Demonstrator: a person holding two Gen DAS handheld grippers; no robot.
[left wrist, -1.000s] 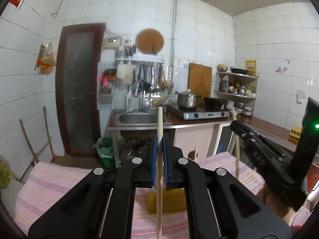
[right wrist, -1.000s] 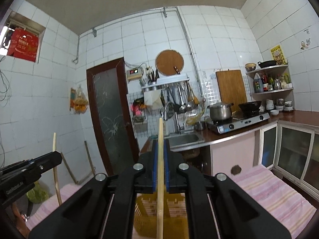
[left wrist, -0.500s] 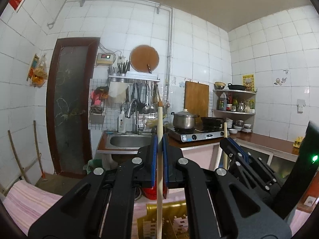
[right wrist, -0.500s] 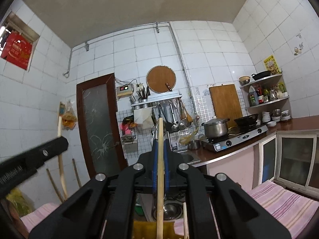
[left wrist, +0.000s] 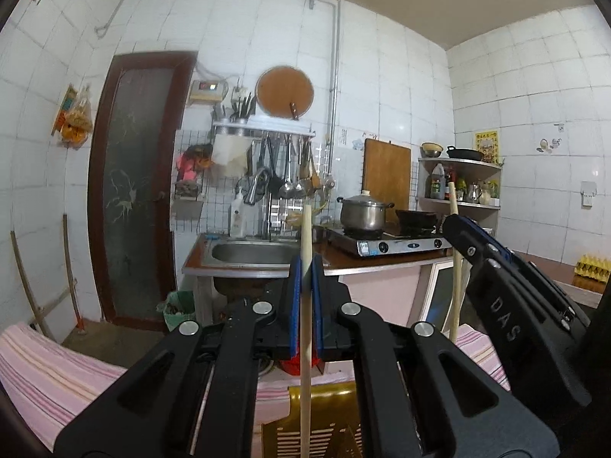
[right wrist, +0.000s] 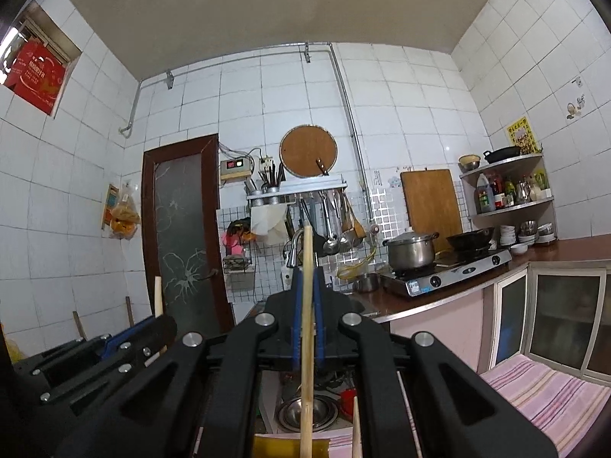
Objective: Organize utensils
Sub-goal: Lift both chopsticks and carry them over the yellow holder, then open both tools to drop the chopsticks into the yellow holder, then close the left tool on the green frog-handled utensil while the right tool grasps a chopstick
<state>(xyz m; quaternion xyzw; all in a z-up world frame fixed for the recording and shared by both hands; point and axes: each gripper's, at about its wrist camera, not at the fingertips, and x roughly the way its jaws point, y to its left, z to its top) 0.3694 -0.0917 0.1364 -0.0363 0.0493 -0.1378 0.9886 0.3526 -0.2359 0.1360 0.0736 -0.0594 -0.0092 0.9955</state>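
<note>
Above the yellow basket (left wrist: pixel 324 425), both tongs (left wrist: pixel 305 267) (right wrist: pixel 307 278), each with 1 upright chopstick (left wrist: pixel 305 324) (right wrist: pixel 306 343).

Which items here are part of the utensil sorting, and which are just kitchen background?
In play:
- left gripper, shut on a pale wooden chopstick
- right gripper, shut on another wooden chopstick
- yellow slotted plastic basket below

Background:
- steel lidded pot
- steel sink
- round wooden board
- pink striped cloth

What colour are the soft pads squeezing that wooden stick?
Blue. The pads on the left gripper clamp the pale chopstick, clearest in the left wrist view.
</note>
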